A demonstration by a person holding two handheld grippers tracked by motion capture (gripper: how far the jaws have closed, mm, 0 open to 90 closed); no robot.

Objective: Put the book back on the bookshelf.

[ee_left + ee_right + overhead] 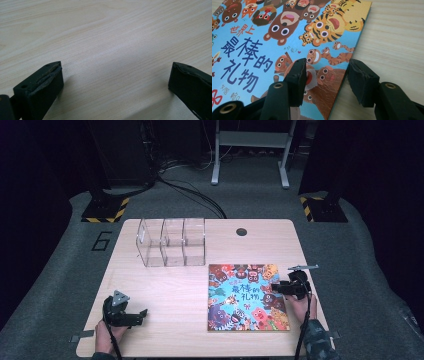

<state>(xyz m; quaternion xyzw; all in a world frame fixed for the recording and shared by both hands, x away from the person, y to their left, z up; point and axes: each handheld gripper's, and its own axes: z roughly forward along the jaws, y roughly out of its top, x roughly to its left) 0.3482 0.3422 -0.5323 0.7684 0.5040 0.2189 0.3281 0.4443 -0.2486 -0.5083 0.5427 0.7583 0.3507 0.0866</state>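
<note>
Picture book [247,297] lies flat at lower right of the high view, my right gripper [327,72] spread astride its edge — a grasp about to begin, needing one jaw worked underneath — while my left gripper [116,75] waits spread over bare table [105,30].

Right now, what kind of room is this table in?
Probably a recording studio or lab, not a home: dark curtains all around, cables trailing across the grey floor, and hazard-striped stand bases beside the wooden table.
</note>
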